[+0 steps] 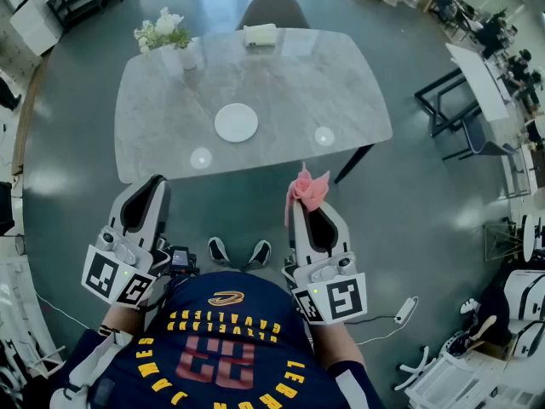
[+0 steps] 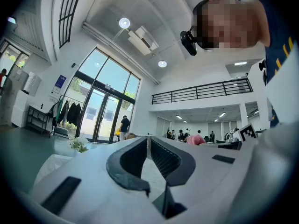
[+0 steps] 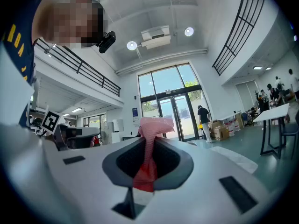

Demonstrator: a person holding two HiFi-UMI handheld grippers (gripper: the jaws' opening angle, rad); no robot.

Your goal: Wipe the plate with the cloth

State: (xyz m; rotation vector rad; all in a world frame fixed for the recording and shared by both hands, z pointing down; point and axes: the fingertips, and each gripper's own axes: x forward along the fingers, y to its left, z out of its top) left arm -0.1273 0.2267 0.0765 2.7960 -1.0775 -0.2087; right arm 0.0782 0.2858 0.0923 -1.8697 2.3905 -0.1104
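A grey stone worktop (image 1: 306,83) stands on a shiny grey floor (image 1: 409,228), a dark chair (image 1: 272,8) at its far side. Tall glass doors (image 3: 174,111) let daylight in. Round ceiling lights (image 3: 132,45) glow.

Pink cloth (image 1: 306,187) is standing crumpled, pinched between the jaws of the right tongs (image 1: 300,204); round white plate (image 1: 236,123) is lying flat, well ahead.

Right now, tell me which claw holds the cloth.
The right claw: the pink cloth is pinched between its jaws. The left claw is shut on nothing.
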